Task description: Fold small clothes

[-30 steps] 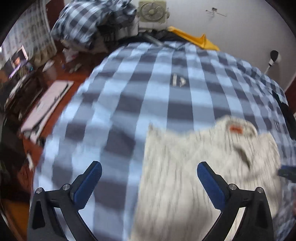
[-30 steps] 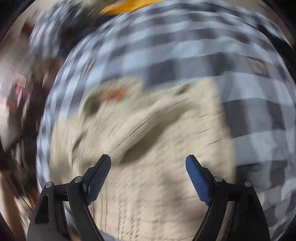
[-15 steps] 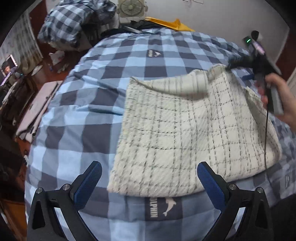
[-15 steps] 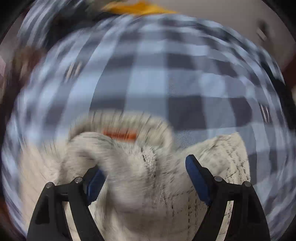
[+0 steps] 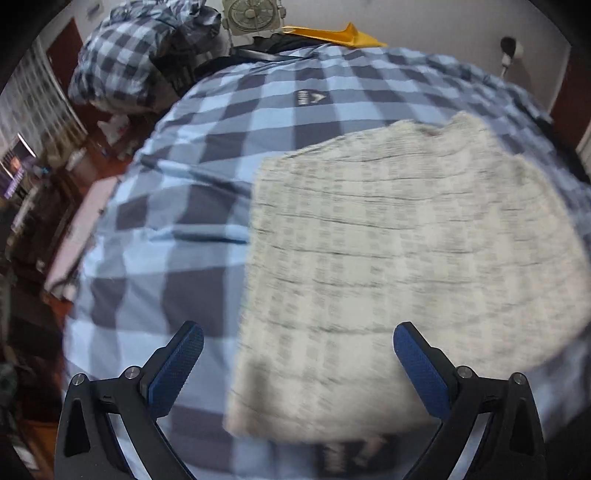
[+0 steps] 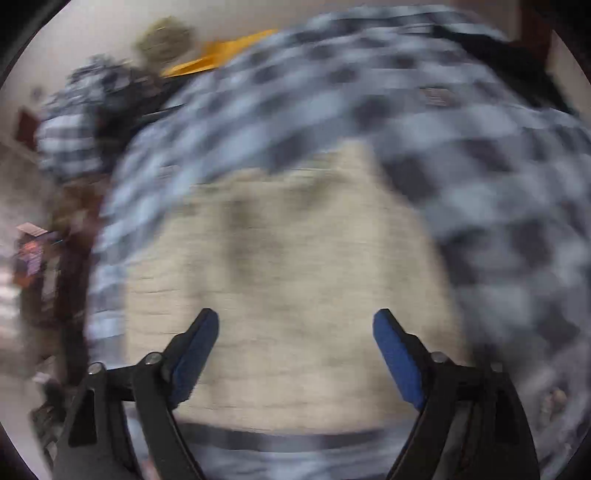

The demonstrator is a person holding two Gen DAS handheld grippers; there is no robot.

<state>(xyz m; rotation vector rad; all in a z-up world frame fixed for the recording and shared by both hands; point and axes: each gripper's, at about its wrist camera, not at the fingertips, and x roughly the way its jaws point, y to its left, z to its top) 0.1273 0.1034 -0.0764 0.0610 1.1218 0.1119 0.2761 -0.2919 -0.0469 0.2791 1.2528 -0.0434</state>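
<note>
Two grippers: both are in view, each with its blue-padded fingers spread wide and nothing between them.
Left gripper point(image 5: 298, 345): it hovers over the near left part of the garment; its jaws stand far apart, the left pad point(image 5: 177, 367) above the bedcover, the right pad point(image 5: 421, 371) above the cloth.
Right gripper point(image 6: 295, 334): it is also wide apart and empty; both pads are above the knitted cloth, near its close edge. This view is strongly blurred.
Sweater point(image 5: 388, 266): a cream knitted piece with a thin dark grid pattern. It lies flat on the bed, toward the right side in the left wrist view. Its neck opening points to the far side, and its bottom hem is close to the near edge of the bed. In the right wrist view the sweater point(image 6: 288, 288) fills the middle as a pale blurred shape.
Bedcover point(image 5: 207, 192): blue and dark grey check cloth, with some creases left of the sweater and a small printed logo in one dark square further back.
Far side: a bundle of checked bedding point(image 5: 136, 62) is piled at the far left corner; beside it stands a small box fan point(image 5: 251, 14), and an orange-yellow thing point(image 5: 340, 35) lies at the head of the bed against the pale wall.
Left side: a dark wooden floor with mixed clutter, too blurred for naming.
</note>
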